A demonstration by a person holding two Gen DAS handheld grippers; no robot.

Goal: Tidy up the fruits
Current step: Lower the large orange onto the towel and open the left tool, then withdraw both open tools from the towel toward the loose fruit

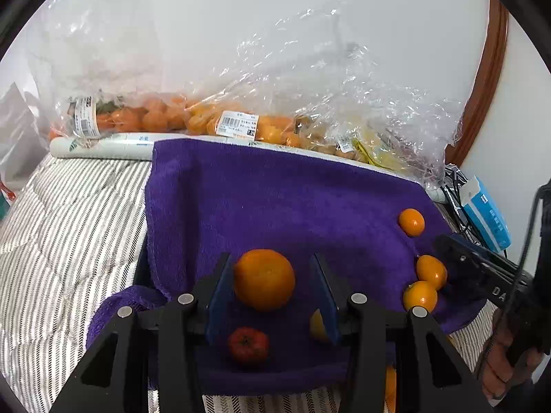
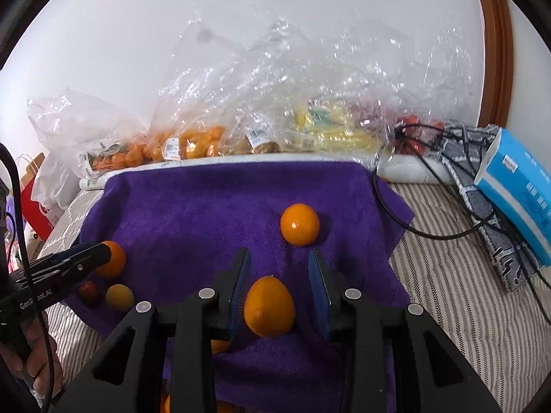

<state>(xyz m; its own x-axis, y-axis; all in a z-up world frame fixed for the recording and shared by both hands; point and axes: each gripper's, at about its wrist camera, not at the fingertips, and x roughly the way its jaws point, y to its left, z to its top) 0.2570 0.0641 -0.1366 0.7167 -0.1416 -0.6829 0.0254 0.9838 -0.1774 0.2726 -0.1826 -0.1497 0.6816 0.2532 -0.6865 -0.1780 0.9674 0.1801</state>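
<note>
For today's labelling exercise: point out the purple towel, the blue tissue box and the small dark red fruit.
Purple towel (image 1: pixel 275 192): left wrist view, bare middle of the cloth.
Blue tissue box (image 2: pixel 516 186): right wrist view, its blue side face.
Small dark red fruit (image 1: pixel 248 345): left wrist view, centre of its top.

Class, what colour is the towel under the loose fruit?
Purple; the towel shows best in the right wrist view.

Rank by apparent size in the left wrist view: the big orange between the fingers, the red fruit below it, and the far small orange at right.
1. Big orange
2. Red fruit
3. Far small orange, though distance from the camera shrinks it, so its true rank against the red fruit is unsure.
</note>
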